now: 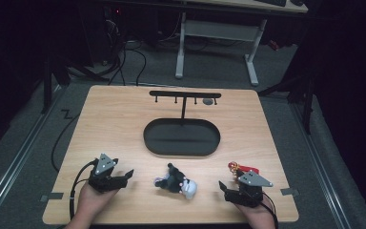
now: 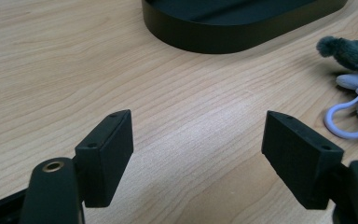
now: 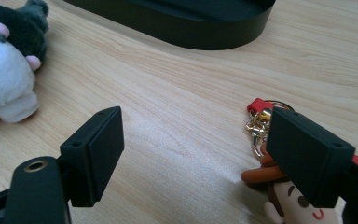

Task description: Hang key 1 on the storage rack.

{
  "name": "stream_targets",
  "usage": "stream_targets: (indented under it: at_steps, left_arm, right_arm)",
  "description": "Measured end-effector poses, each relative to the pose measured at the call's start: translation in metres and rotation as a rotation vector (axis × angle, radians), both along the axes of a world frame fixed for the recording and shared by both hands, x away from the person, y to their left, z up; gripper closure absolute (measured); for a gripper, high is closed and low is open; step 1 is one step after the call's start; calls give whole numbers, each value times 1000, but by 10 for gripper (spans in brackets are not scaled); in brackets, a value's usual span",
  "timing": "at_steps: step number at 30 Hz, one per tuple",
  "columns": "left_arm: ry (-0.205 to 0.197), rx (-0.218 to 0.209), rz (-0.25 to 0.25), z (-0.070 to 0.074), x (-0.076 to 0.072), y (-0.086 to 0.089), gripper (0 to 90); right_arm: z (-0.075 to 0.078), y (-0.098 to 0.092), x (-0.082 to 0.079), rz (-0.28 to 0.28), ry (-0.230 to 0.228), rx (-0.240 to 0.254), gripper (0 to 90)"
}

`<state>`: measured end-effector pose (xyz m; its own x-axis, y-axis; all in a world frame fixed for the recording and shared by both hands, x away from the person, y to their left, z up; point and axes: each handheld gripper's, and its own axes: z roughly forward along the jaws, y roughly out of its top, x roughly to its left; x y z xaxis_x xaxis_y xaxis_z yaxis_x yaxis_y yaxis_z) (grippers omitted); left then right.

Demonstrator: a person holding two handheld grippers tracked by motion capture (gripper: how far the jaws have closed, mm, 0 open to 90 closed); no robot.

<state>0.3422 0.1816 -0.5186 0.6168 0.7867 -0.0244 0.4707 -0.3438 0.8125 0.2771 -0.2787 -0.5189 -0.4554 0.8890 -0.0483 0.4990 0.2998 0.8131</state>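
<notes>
A black stand with an oval tray base (image 1: 181, 138) and a hooked crossbar (image 1: 185, 94) stands mid-table. In front of it lies a dark grey and white plush keychain (image 1: 176, 183), whose pale loop clasp (image 2: 349, 116) shows in the left gripper view. A small figure keychain with a red strap and gold clasp (image 1: 240, 168) lies at the front right. My left gripper (image 1: 124, 177) rests open on the table left of the plush, over bare wood (image 2: 198, 126). My right gripper (image 1: 226, 191) is open too (image 3: 196, 126), its right jaw just over the figure keychain (image 3: 261, 172). The plush (image 3: 4, 70) lies off to its left.
A small grey thing (image 1: 208, 101) sits by the right end of the crossbar. The tray's rim (image 2: 223, 37) rises ahead of both grippers. Cables trail off the table's front edge (image 1: 171, 223). Behind the table stands a white desk frame (image 1: 252, 62).
</notes>
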Motion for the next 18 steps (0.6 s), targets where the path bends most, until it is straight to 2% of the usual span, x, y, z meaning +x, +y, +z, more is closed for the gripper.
stream_targets:
  at_steps: [18]
  left_arm:
    - [-1,16,-19,0,-2,-3,251]
  right_arm:
    - [3,3,0,15,41,-15,161]
